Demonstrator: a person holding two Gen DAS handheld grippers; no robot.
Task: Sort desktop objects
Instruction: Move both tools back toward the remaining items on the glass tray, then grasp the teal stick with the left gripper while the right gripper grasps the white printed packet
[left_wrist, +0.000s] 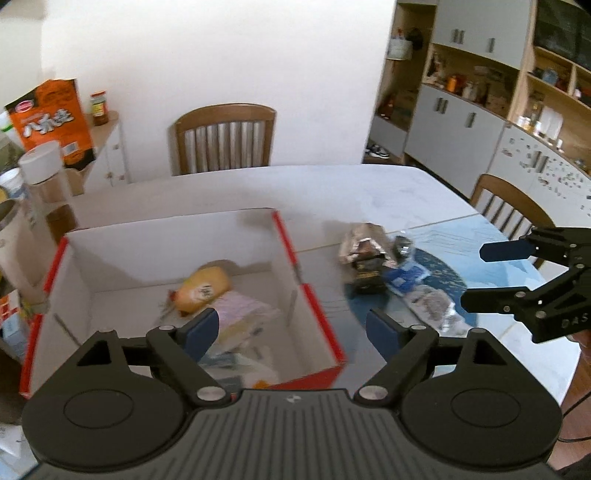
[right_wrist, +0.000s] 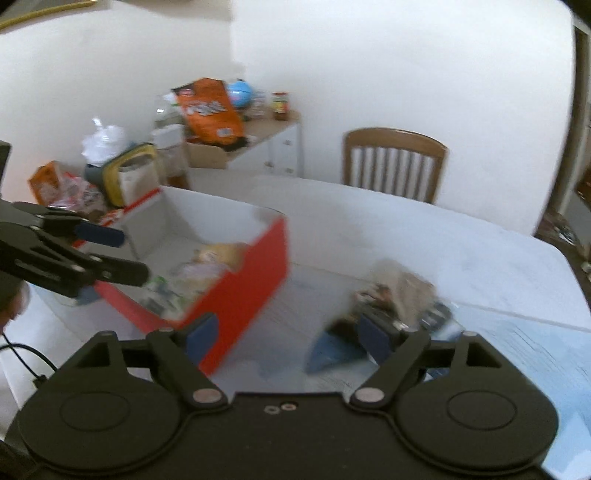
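A person working two handheld grippers is sorting clutter from a pale dining table (left_wrist: 388, 192) into a red-and-white cardboard box (left_wrist: 314, 306). In the left wrist view, the left gripper (left_wrist: 291, 334) is hanging at lower centre with its jaws spread wide and nothing between its blue pads (left_wrist: 201, 330), straddling the box's near right corner. The right gripper (left_wrist: 476, 275) is reaching in from the right edge of that frame, likewise standing wide and gripping nothing.

Inside the box, left of centre, a yellow-orange packet (left_wrist: 205, 290) is lying on a pale pink package (left_wrist: 240, 315), with other wrappers blurred beneath; these look like items already sorted. Still outside, right of centre and just beside the box, a loose heap is waiting on the table: a crumpled silvery packet (left_wrist: 364, 243), a dark packet (left_wrist: 365, 278) below it and a blue-and-white sachet (left_wrist: 404, 277) alongside. The right wrist view, heavily blurred, is showing the same heap (right_wrist: 399, 295) at right of centre, just beyond that gripper's right pad.

With both tools empty and angled down, the right appears best placed to take the next piece from the heap.
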